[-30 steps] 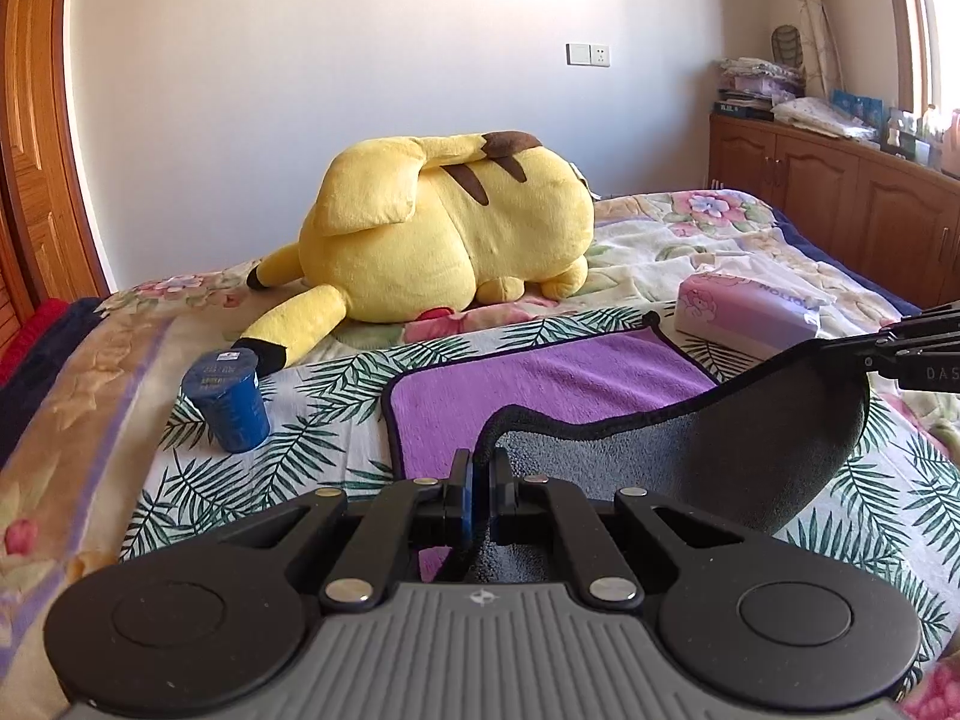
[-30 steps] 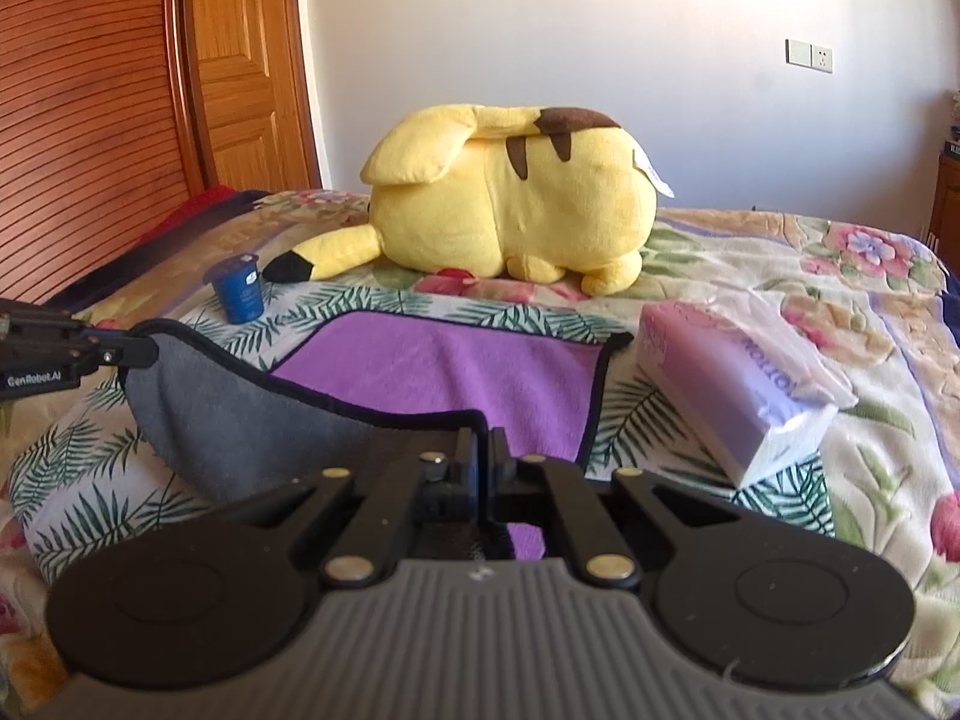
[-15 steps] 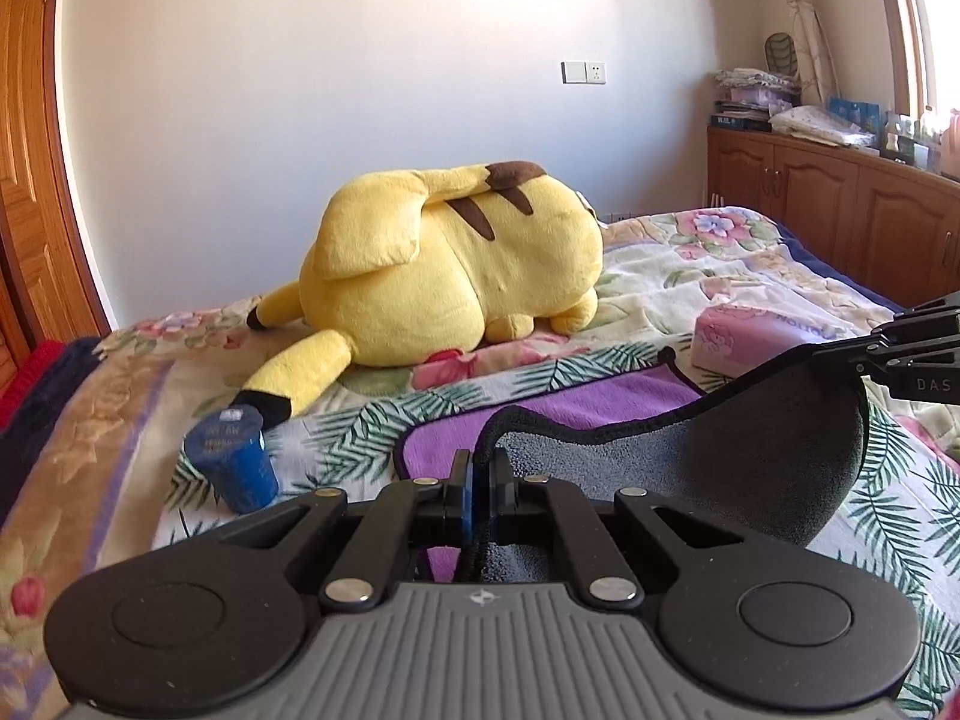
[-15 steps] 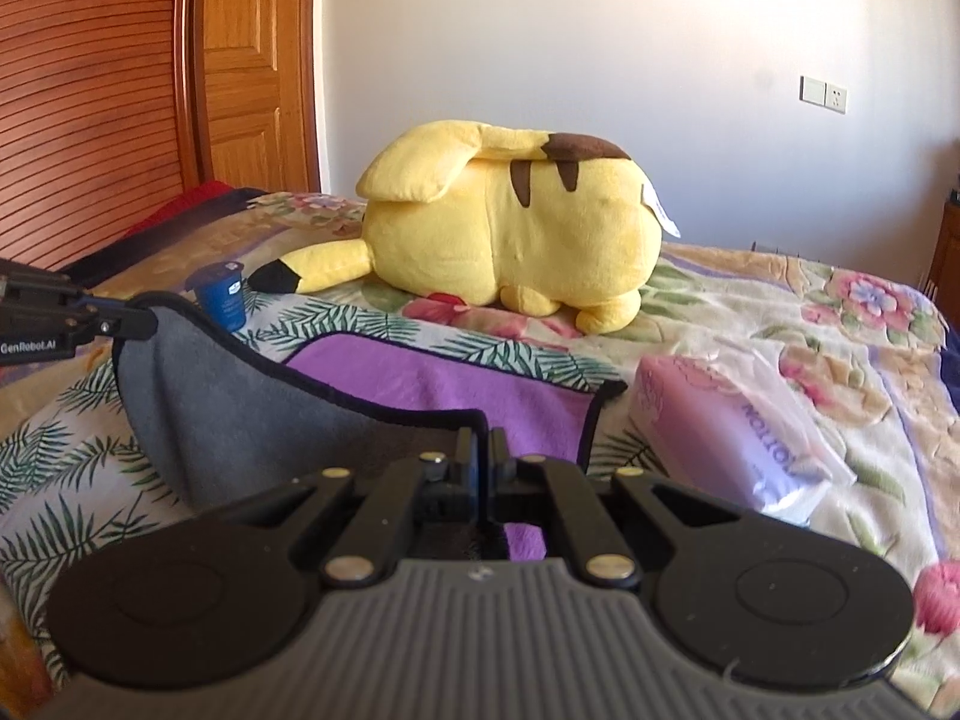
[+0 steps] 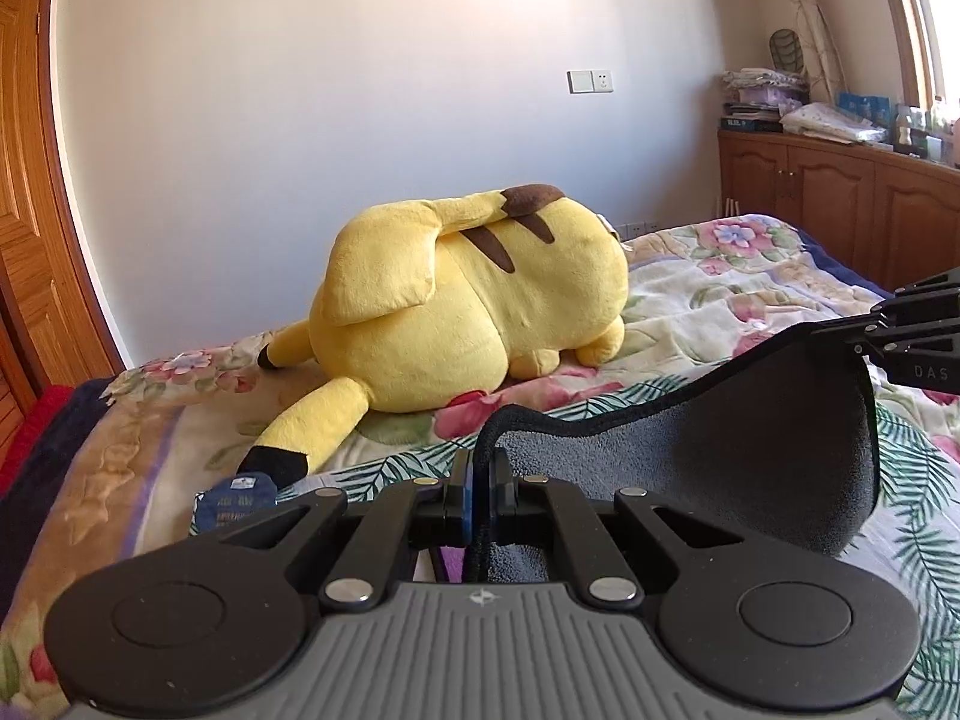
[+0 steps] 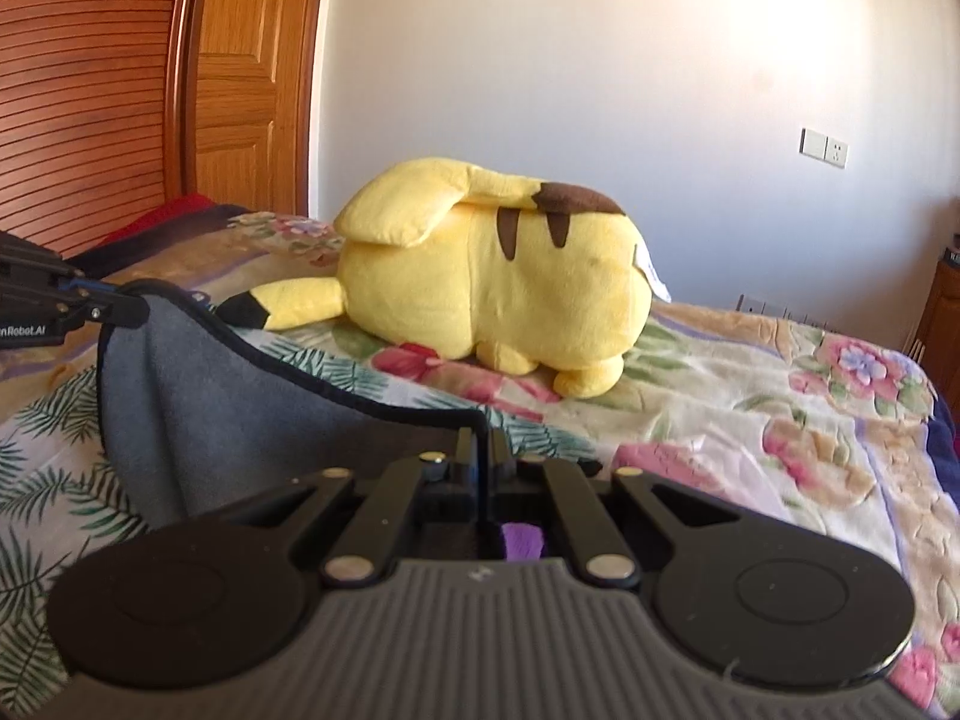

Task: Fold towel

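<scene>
The towel is grey on the side facing me, purple on the other, with a black hem. Its near edge hangs lifted between both grippers above the bed. My left gripper is shut on one near corner of the hem. My right gripper is shut on the other near corner; a purple patch shows under its fingers. The grey face shows in the right wrist view. Each gripper appears at the edge of the other's view, the right and the left. The towel's far part is hidden.
A big yellow plush toy lies on the floral bedspread beyond the towel. A blue cup stands at the left, partly hidden. Wooden cabinets line the right wall. A wooden door is at the left.
Both grippers have carried the towel's near edge up and forward toward the plush toy. The purple surface, the tissue pack and most of the blue cup have dropped out of sight.
</scene>
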Tool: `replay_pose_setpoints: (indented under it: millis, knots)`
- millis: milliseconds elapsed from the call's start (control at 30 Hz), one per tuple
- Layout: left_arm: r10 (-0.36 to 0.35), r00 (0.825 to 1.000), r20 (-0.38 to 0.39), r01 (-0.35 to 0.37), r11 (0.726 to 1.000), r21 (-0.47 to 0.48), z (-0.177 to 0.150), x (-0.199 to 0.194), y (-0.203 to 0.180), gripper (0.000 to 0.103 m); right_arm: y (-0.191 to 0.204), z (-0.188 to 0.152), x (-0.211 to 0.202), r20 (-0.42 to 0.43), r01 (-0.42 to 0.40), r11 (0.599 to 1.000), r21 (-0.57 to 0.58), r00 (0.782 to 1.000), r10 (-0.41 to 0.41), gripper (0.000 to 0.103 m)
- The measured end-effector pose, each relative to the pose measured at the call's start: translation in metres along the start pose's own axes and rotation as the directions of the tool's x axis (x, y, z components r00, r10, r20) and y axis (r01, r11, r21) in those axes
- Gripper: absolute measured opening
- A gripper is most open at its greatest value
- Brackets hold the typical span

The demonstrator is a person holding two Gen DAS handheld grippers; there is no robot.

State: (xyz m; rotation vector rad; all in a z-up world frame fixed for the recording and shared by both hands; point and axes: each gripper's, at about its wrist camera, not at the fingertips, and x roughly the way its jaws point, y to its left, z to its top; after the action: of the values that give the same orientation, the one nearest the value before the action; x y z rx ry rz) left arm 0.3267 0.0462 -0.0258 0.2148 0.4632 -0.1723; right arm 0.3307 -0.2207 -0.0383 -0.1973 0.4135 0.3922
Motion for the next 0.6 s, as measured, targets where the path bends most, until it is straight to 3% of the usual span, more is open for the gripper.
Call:
replay_pose_setpoints:
  millis: [600]
  knots:
    - [0.071, 0.997, 0.009, -0.071, 0.997, -0.013, -0.006, 0.078, 0.016, 0.000, -0.018, -0.008, 0.062, 0.023, 0.048, 0.999, -0.007, 0.999, -0.048, 0.003]
